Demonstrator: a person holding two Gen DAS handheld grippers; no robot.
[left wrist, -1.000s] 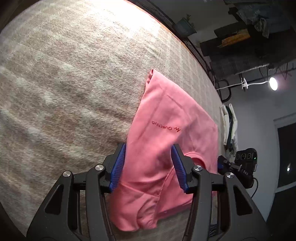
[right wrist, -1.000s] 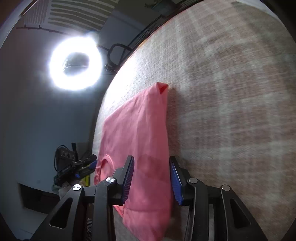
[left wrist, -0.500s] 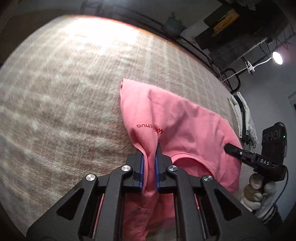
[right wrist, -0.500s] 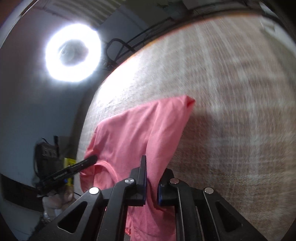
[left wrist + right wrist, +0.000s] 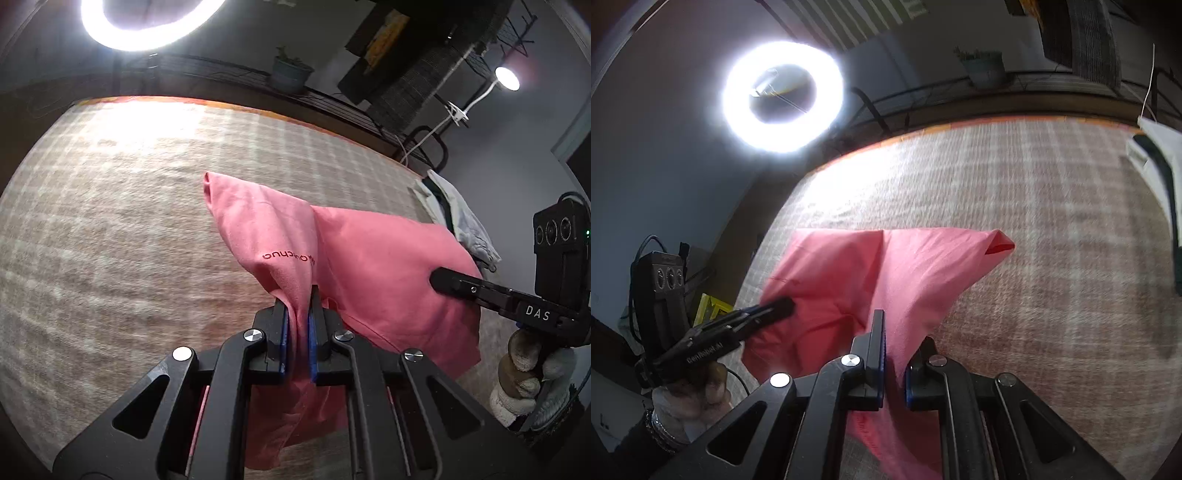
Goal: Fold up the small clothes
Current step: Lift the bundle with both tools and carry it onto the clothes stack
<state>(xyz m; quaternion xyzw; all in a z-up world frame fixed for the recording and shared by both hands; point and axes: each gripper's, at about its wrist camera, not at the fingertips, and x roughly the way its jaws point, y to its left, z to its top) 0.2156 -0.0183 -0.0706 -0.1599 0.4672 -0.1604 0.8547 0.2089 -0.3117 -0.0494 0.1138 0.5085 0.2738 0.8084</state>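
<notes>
Left gripper: pressed together on a bunched fold of the pink shirt, cloth squeezed between the blue pads.
Right gripper: pinching another part of the same shirt, fabric running down between the two fingers.
Pink shirt: raised off the rug at both pinched spots, stretched between the two grippers, the rest draping down; dark red lettering upside down near the left grip; one sleeve end sticking out, its opening visible.
Rug: beige checked weave with an orange border, spread beneath the shirt, brightly lit at the far side.
Ring light: glowing beyond the rug's far edge.
Other clothes: pale garments with dark trim, lying at the rug's right edge, apart from the shirt.
Potted plant: on a dark rack behind the rug.
</notes>
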